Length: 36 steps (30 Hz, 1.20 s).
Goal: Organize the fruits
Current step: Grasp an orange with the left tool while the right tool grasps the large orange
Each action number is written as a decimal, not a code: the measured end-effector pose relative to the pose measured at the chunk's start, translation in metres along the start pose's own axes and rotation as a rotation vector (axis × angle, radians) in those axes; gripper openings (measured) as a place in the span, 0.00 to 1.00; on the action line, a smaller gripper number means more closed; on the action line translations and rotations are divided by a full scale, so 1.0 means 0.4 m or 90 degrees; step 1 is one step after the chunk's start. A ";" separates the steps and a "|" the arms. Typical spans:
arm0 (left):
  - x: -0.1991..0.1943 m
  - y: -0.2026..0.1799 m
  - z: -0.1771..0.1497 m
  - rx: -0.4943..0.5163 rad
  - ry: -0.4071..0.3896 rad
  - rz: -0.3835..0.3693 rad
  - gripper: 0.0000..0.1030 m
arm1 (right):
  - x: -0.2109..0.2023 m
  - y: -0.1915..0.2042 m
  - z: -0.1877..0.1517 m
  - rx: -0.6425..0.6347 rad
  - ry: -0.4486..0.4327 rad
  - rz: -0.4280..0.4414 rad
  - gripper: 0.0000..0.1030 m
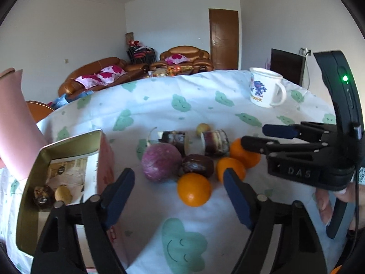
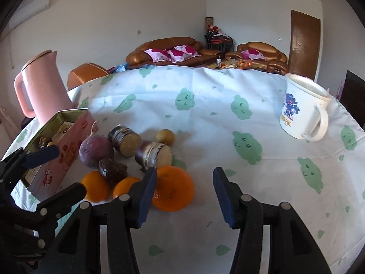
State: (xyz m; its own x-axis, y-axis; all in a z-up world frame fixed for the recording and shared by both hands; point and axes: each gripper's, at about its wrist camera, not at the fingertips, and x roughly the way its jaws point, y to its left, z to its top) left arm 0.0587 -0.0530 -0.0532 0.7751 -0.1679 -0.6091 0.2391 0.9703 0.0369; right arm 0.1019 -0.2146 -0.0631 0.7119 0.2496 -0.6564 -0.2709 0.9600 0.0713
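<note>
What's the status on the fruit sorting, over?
Left gripper and right gripper open, empty. Three oranges loose on cloth beside tin. Nothing blocking.

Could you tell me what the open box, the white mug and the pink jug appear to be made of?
Open box: likely tin, with a gold metallic sheen inside and pink printed outside. White mug: glossy, probably ceramic or enamel, printed with a blue figure. Pink jug: matte, smooth, possibly plastic or coated metal.

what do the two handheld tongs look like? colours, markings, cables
Both are matte black plastic linkages with silver pivot pins and dark blue pads on the fingers. The left tongs and right tongs match in build. From the left view, the right unit's body bears raised letters "DAS", a curved black handle with a lit green LED, and a thin black cable.
</note>
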 end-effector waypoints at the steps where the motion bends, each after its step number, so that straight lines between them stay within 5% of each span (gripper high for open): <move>1: 0.004 -0.001 -0.004 -0.001 0.008 -0.007 0.74 | 0.000 0.001 0.000 -0.001 0.000 0.000 0.53; 4: 0.027 -0.003 -0.005 -0.001 0.039 -0.025 0.62 | 0.002 0.003 0.000 0.001 0.002 0.013 0.53; 15: 0.086 0.007 -0.014 -0.019 0.119 -0.077 0.56 | 0.046 -0.015 -0.002 0.043 0.054 0.071 0.53; 19: 0.096 0.019 -0.020 -0.036 0.131 -0.093 0.39 | 0.042 -0.003 -0.003 0.028 0.051 0.058 0.52; 36: 0.031 0.034 -0.012 -0.046 0.046 -0.070 0.38 | 0.010 -0.010 -0.002 0.032 0.012 0.060 0.46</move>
State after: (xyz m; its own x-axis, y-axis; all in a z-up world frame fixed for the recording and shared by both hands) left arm 0.0686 -0.0411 -0.0640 0.7013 -0.2638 -0.6623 0.2762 0.9570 -0.0887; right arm 0.1055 -0.2174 -0.0666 0.6720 0.3372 -0.6594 -0.3033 0.9375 0.1704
